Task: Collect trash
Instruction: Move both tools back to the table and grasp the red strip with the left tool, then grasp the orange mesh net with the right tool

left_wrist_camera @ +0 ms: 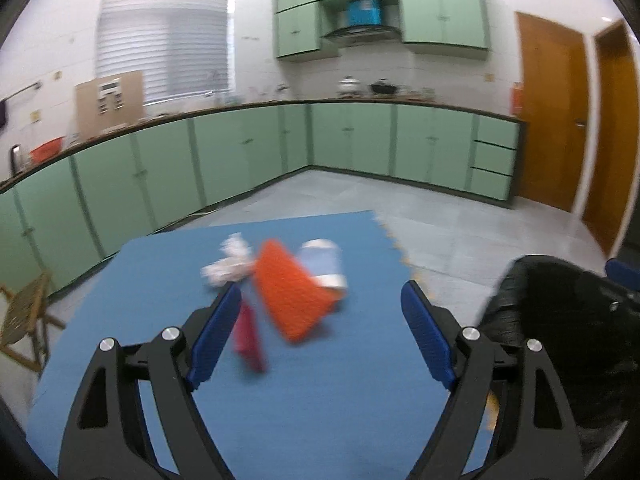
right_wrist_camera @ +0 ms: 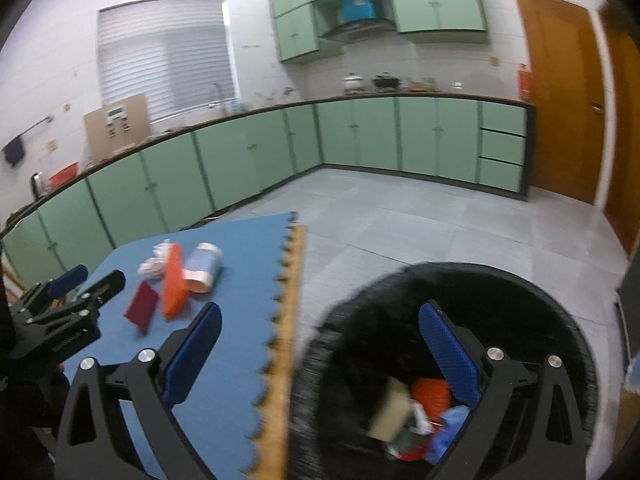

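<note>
Trash lies on a blue foam mat [left_wrist_camera: 320,400]: an orange packet [left_wrist_camera: 292,292], a dark red wrapper [left_wrist_camera: 250,340], crumpled white paper [left_wrist_camera: 230,266] and a pale blue can [left_wrist_camera: 324,264]. My left gripper [left_wrist_camera: 320,328] is open and empty just short of the orange packet. The pile also shows in the right wrist view: orange packet [right_wrist_camera: 174,284], red wrapper [right_wrist_camera: 142,306], can [right_wrist_camera: 204,266]. My right gripper [right_wrist_camera: 320,352] is open and empty over a black bin [right_wrist_camera: 540,300]. Inside the bin lie a tan box [right_wrist_camera: 390,410] and other trash.
The black bin [left_wrist_camera: 560,320] stands on the grey floor right of the mat. The mat has a yellow toothed edge [right_wrist_camera: 286,340]. Green cabinets [left_wrist_camera: 240,152] line the far walls. A wooden stool [left_wrist_camera: 24,320] stands at the left, brown doors [left_wrist_camera: 552,120] at the right.
</note>
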`<action>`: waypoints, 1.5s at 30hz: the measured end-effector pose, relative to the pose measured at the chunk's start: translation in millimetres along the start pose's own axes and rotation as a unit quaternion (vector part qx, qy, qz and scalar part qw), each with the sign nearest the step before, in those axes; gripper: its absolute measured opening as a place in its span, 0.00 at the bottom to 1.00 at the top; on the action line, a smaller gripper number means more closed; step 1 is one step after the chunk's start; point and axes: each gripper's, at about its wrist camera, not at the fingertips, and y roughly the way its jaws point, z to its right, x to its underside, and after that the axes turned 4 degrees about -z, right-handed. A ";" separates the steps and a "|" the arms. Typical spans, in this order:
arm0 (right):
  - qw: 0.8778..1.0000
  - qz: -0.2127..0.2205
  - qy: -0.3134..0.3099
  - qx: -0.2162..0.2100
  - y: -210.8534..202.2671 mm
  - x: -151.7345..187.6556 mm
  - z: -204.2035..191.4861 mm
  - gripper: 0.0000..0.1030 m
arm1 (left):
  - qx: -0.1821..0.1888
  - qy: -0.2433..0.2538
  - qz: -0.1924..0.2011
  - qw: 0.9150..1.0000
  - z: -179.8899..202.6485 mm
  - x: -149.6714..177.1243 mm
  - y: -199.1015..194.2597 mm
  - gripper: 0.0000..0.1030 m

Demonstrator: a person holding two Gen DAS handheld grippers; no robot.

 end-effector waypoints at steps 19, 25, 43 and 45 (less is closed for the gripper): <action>0.998 -0.034 -0.037 -0.034 88.3 -0.5 -79.0 0.94 | -0.045 -0.059 -0.076 0.994 -60.7 12.8 77.1 0.67; 0.998 -0.041 -0.034 -0.035 97.5 -3.5 -74.6 0.90 | -0.031 -0.070 -0.122 0.990 -59.0 13.7 101.8 0.32; 0.987 -0.090 -0.092 -0.092 153.3 -13.4 -145.7 0.67 | -0.086 -0.081 -0.093 0.989 -114.7 3.2 81.7 0.12; 0.986 -0.099 -0.094 -0.093 160.0 -10.2 -149.2 0.64 | -0.092 -0.082 -0.094 0.988 -120.3 2.2 81.4 0.12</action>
